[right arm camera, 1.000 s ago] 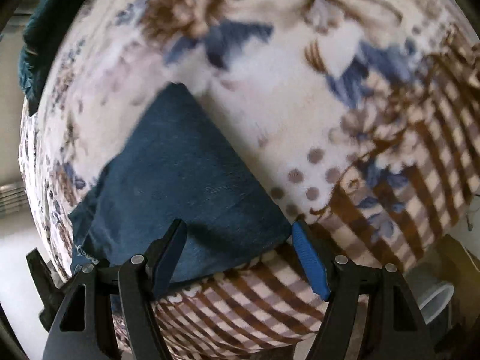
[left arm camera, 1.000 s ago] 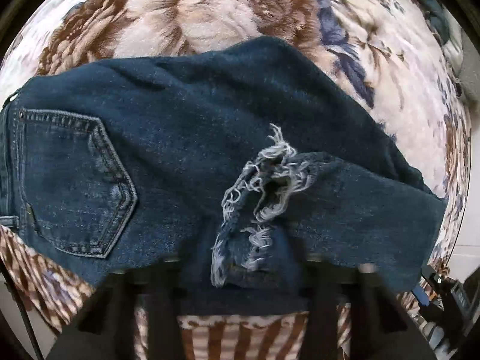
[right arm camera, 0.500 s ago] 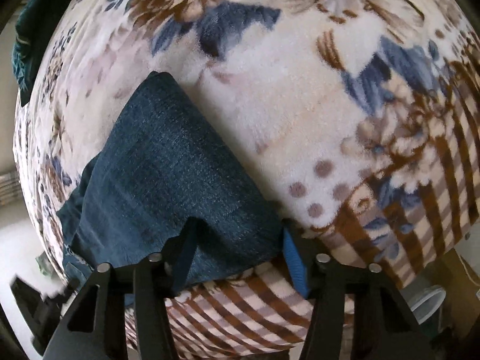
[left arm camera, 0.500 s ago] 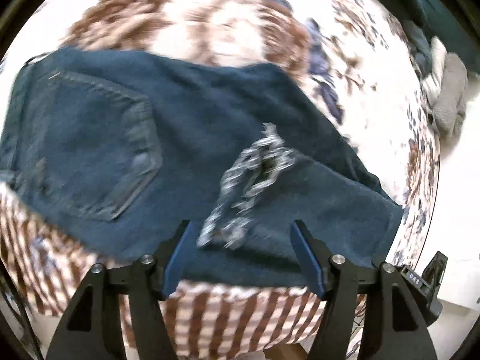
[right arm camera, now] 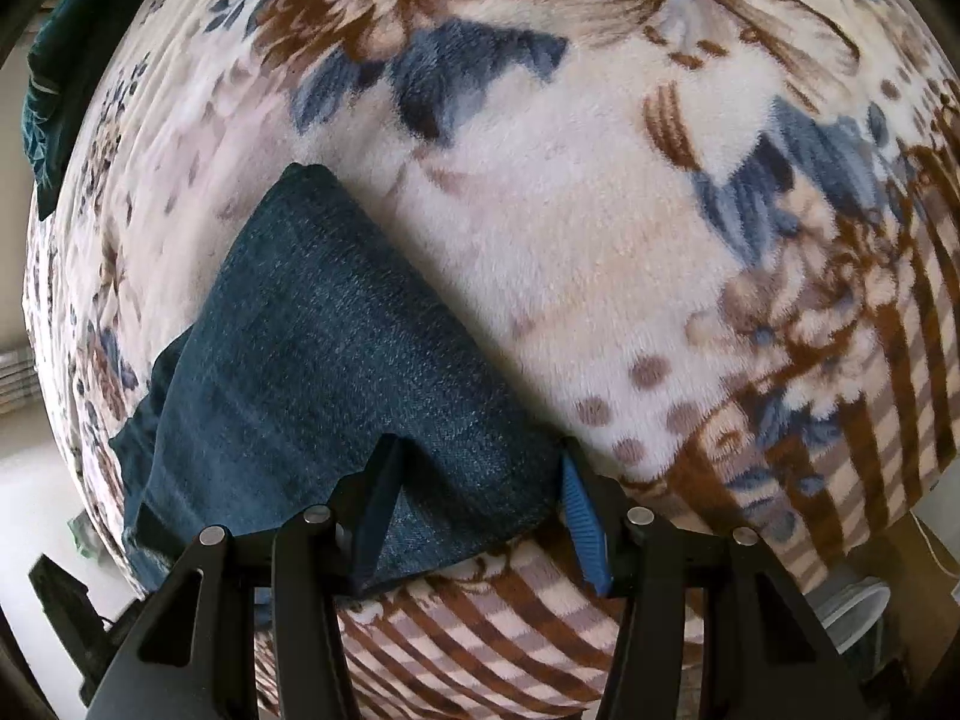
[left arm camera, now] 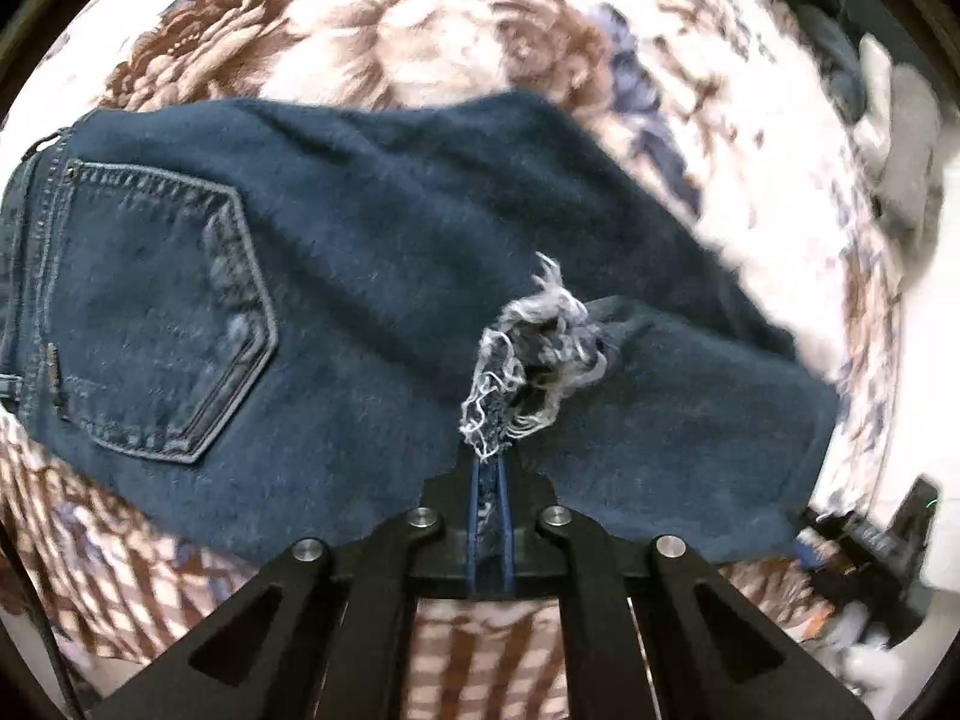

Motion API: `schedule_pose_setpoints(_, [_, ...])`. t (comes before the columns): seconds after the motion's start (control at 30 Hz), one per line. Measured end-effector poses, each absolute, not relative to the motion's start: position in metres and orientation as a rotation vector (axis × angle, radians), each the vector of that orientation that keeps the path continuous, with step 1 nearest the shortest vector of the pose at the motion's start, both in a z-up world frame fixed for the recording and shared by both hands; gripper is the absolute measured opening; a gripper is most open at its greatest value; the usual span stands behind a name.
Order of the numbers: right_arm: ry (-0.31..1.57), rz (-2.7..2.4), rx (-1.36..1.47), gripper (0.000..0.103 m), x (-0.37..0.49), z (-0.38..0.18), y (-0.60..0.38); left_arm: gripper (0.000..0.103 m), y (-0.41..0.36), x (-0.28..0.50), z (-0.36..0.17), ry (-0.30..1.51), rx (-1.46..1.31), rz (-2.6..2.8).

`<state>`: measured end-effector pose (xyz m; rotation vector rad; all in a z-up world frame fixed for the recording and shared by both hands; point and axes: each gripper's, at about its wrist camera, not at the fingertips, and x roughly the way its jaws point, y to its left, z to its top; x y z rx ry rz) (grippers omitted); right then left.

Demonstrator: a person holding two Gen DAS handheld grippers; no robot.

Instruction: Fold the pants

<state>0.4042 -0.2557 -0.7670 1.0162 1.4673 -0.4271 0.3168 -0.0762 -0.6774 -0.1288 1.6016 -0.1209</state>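
Dark blue denim covers most of the left wrist view: the pants [left arm camera: 372, 276] lie folded on a plush floral blanket [left arm camera: 384, 42], back pocket [left arm camera: 150, 312] at the far left, near the waistband edge. Toward the middle, a frayed white-threaded rip [left arm camera: 534, 354] sits on the folded-over leg. Directly below it the left gripper [left arm camera: 489, 480] has its two blue-lined fingers pressed together on a pinch of the denim hem. At the right rim, beyond the blanket's edge, pale grey cloth [left arm camera: 906, 138] lies blurred, and the other gripper's black frame shows low at the right.

In the right wrist view, a dark teal fabric [right arm camera: 54, 90] hangs at the far left edge. The folded end of the pants [right arm camera: 336, 360] runs diagonally from mid-left down to the bottom centre. The right gripper [right arm camera: 477, 507] is spread wide, its left finger [right arm camera: 375, 516] overlapping the denim corner, its blue-padded right finger just beside the fold's edge. To the right the blanket turns to brown and cream stripes [right arm camera: 888, 456], with a white container [right arm camera: 852, 606] low beyond it.
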Motion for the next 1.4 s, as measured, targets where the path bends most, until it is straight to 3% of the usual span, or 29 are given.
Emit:
schedule_pose_setpoints(0.13, [1.501, -0.405, 1.033, 0.056, 0.408, -0.766, -0.256, 0.006, -0.070, 0.319, -0.697, 1.627, -0.084, -0.102])
schedule_pose_setpoints(0.27, [1.526, -0.397, 1.009, 0.056, 0.410, -0.753, -0.260, 0.012, -0.052, 0.325, -0.668, 1.620, -0.178, -0.067])
schedule_pose_setpoints(0.37, [1.494, -0.414, 0.923, 0.056, 0.415, -0.729, -0.254, 0.019, -0.049, 0.321, -0.634, 1.519, -0.229, -0.094])
schedule_pose_setpoints(0.4, [1.474, -0.419, 0.885, 0.056, 0.418, -0.719, -0.249, 0.028, -0.054, 0.321, -0.628, 1.499, -0.213, -0.109])
schedule_pose_setpoints(0.47, [1.414, -0.393, 0.824, 0.044, 0.427, -0.699, -0.236, 0.033, -0.065, 0.323, -0.629, 1.487, -0.189, -0.160])
schedule_pose_setpoints(0.5, [1.392, -0.360, 0.812, 0.021, 0.432, -0.693, -0.229, 0.033, -0.068, 0.324, -0.635, 1.489, -0.175, -0.180])
schedule_pose_setpoints(0.53, [1.386, -0.305, 0.807, 0.015, 0.441, -0.691, -0.218, 0.033, -0.080, 0.323, -0.645, 1.503, -0.161, -0.208])
schedule_pose_setpoints(0.73, [1.496, -0.150, 0.796, 0.015, 0.470, -0.726, -0.170, 0.032, -0.089, 0.309, -0.698, 1.619, -0.030, -0.213])
schedule_pose_setpoints(0.87, [1.573, -0.182, 0.825, 0.015, 0.465, -0.756, -0.170, 0.033, -0.081, 0.297, -0.699, 1.589, -0.005, -0.273])
schedule_pose_setpoints(0.97, [1.605, -0.185, 0.843, 0.019, 0.471, -0.760, -0.172, 0.033, -0.076, 0.302, -0.694, 1.605, -0.053, -0.250])
schedule_pose_setpoints(1.0, [1.615, -0.182, 0.837, 0.029, 0.473, -0.758, -0.170, 0.037, -0.072, 0.304, -0.688, 1.601, -0.084, -0.229])
schedule_pose_setpoints(1.03, [1.622, -0.176, 0.820, 0.047, 0.477, -0.753, -0.168, 0.051, -0.062, 0.304, -0.679, 1.587, -0.130, -0.202])
schedule_pose_setpoints(1.07, [1.622, -0.177, 0.794, 0.056, 0.479, -0.747, -0.165, 0.063, -0.050, 0.304, -0.670, 1.569, -0.186, -0.177])
schedule_pose_setpoints(1.1, [1.612, -0.177, 0.740, 0.066, 0.482, -0.738, -0.160, 0.088, -0.040, 0.303, -0.664, 1.552, -0.221, -0.157])
schedule_pose_setpoints(1.13, [1.604, -0.179, 0.690, 0.067, 0.484, -0.730, -0.156, 0.100, -0.025, 0.300, -0.656, 1.530, -0.264, -0.122])
schedule_pose_setpoints(1.27, [1.621, -0.164, 0.499, 0.067, 0.499, -0.713, -0.119, 0.100, 0.048, 0.284, -0.636, 1.471, -0.410, 0.063])
schedule_pose_setpoints(1.4, [1.648, -0.102, 0.494, 0.067, 0.510, -0.713, -0.079, 0.097, 0.153, 0.250, -0.646, 1.344, -0.770, 0.352])
